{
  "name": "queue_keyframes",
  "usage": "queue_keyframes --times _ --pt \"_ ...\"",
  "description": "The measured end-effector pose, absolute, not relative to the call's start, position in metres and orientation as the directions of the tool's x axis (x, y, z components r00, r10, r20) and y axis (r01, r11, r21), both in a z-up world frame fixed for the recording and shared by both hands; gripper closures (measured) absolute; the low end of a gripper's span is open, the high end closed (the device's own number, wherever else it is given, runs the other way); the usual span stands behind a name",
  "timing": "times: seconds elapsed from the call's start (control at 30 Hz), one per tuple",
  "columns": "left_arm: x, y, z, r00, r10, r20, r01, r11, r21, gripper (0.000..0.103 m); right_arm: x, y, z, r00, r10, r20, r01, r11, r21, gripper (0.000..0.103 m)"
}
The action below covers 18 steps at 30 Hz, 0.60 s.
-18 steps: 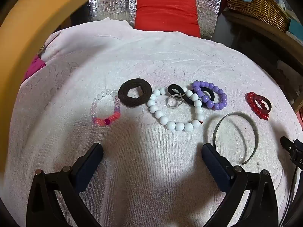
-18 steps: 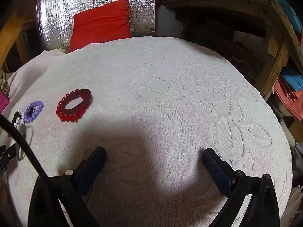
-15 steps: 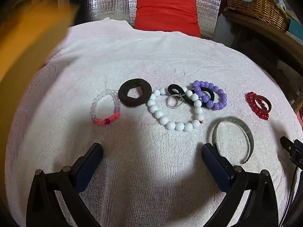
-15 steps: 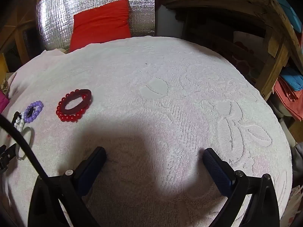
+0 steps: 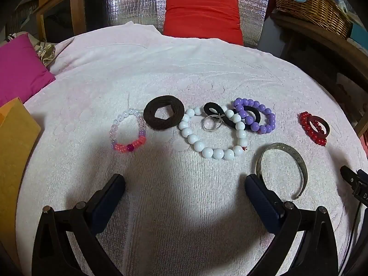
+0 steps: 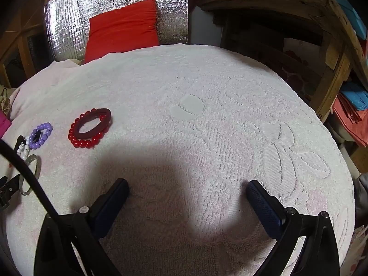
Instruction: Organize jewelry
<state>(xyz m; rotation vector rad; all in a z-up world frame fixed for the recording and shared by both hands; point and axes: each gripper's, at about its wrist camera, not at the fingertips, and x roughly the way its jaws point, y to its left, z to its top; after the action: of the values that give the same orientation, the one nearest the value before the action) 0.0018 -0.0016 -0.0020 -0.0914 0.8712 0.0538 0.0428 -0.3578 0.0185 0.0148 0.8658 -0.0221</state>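
Though earlier half-hidden, cushion [image 5: 19, 69] (pink) clear.

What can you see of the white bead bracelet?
The white bead bracelet is a loop of glossy round white beads with a small red knot at one end, lying flat on the white towel. A silver ring sits inside the loop. A black hair tie crosses its far side.

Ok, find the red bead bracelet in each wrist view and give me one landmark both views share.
Left wrist view: the red bead bracelet lies at the far right of the white towel, beyond the metal bangle.
Right wrist view: it lies at mid-left, just right of the purple bead bracelet.
Shared landmark: the red cushion against the silver foil backdrop.
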Motion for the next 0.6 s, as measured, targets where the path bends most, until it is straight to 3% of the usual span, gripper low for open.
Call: queue_keyframes --times 0.37,0.6 --pt "-0.001 -0.002 0.001 0.641 0.019 -0.767 -0.097 0.994 -0.056 0.0 0.041 -0.353 0.022 0.645 -0.045 -0.763 0.063 0.998 -0.006 0.0" --pt "-0.01 -0.008 0.013 0.554 0.016 -0.832 -0.118 0.991 -0.06 0.0 0.027 -0.36 0.027 0.574 0.007 -0.819 0.027 0.999 0.027 0.0"
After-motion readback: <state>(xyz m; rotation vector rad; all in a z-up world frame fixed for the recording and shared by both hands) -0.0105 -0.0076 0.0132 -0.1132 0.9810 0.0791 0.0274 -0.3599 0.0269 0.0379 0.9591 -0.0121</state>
